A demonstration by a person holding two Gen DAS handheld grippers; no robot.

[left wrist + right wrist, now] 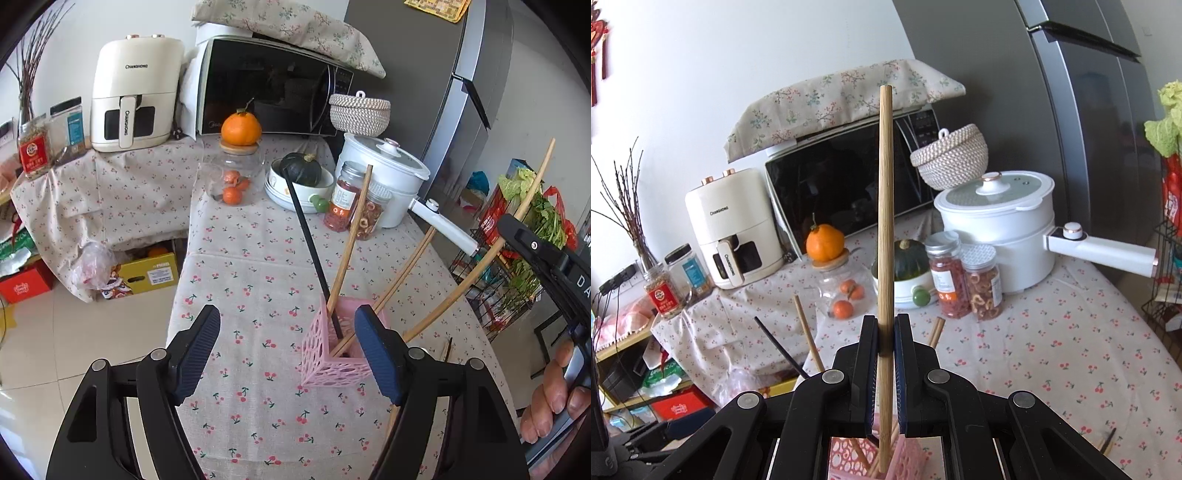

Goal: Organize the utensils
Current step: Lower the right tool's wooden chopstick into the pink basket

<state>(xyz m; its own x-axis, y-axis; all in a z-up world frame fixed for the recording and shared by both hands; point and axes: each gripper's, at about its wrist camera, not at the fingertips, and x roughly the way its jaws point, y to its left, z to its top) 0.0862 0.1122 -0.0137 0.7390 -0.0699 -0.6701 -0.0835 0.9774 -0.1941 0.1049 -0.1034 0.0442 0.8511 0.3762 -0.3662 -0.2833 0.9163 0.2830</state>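
The left gripper (288,350) hung released beside the pink holder (341,345) on the table. Only the right wrist view showed the right gripper (885,334) clenched on an upright wooden chopstick (885,221) above that holder.

Matt printed cloth covers the tabletop (258,258), the perforated holder (325,354) looks like glossy pink plastic, and the chopstick (885,221) is smooth pale wood.
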